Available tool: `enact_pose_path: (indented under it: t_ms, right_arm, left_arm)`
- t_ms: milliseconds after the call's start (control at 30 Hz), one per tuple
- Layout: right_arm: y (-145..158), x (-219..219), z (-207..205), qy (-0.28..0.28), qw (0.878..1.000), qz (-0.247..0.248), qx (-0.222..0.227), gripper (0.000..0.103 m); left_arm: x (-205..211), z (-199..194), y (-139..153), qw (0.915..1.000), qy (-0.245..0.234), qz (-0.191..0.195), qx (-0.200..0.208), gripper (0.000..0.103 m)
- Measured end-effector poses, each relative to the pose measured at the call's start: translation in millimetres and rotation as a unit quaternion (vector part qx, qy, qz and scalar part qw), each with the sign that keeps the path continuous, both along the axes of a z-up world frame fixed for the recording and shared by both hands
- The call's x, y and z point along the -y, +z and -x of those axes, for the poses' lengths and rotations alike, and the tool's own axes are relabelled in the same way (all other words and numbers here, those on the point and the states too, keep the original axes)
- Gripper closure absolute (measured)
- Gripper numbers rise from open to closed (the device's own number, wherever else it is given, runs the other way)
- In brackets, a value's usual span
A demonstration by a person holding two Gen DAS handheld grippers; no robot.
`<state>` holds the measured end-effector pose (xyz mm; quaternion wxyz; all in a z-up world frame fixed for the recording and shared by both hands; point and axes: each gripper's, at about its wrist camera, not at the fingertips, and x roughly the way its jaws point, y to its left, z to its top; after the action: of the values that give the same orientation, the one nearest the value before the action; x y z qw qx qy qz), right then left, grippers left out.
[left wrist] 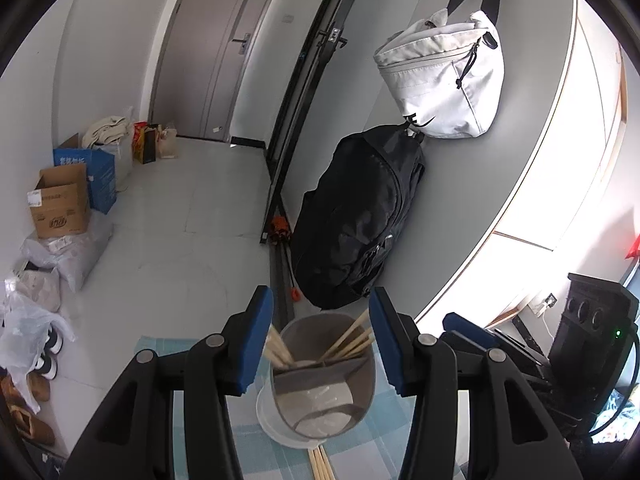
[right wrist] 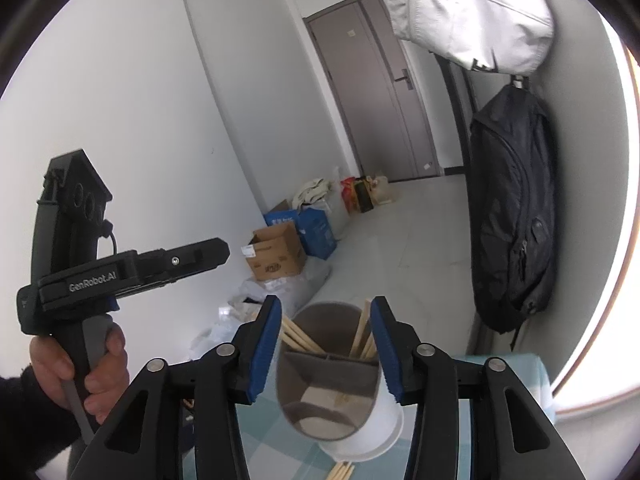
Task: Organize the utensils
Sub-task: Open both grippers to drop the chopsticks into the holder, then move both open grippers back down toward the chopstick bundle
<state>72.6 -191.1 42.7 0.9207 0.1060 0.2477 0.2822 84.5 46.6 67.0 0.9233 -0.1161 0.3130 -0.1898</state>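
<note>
"GenRobot.AI" is printed on the left gripper (right wrist: 192,258); both the left and the right gripper (right wrist: 326,348) are held with fingers apart, flanking the utensil holder (right wrist: 328,384).

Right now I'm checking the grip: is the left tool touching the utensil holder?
Apart. In the left wrist view the left tool is open, and a gap shows between each blue pad and the utensil holder, though chopsticks overlap the left pad.

Utensil holder (left wrist: 324,376) between open left claw (left wrist: 321,342) pads; chopsticks (left wrist: 352,340) lean outward.
</note>
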Motion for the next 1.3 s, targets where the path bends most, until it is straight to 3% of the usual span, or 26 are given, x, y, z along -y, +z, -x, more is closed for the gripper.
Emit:
enact_pose_path:
  t_ms: [100,167,400,467,667,967,1300]
  right_arm:
    - [0.6,5.3,11.3,-0.009,1.0,-0.004,0.0,0.046]
    - [-0.4,9.3,17.1,-0.016,1.0,-0.006,-0.002,0.033]
    - [-15.7,18.1,40.0,-0.028,0.999,-0.004,-0.022,0.024]
    - [-21.4,19.6,46.2,-0.032,0.999,-0.002,-0.027,0.02]
    - [-47.2,19.7,61.3,-0.039,0.997,0.013,-0.058,0.019]
    - [-86.9,7.0,70.2,-0.027,0.99,0.066,-0.122,0.018]
    - [-117.6,-11.4,73.4,-0.003,0.982,0.095,-0.165,0.02]
  left_arm:
    - [-5.8,12.7,-2.4,0.9998,0.02,0.0,0.0,0.056]
    - [-7.8,20.7,-7.1,0.9996,0.028,0.003,-0.005,0.045]
    - [-2.9,45.9,-24.1,0.9983,0.053,-0.015,-0.019,0.045]
    - [1.6,52.3,-30.2,0.9974,0.059,-0.034,-0.024,0.035]
    - [7.9,71.2,-54.3,0.9954,0.073,-0.053,-0.032,0.033]
    - [8.0,78.7,-101.4,0.9902,0.086,-0.058,-0.094,0.032]
    - [14.3,88.7,-107.5,0.989,0.092,-0.093,-0.069,0.032]
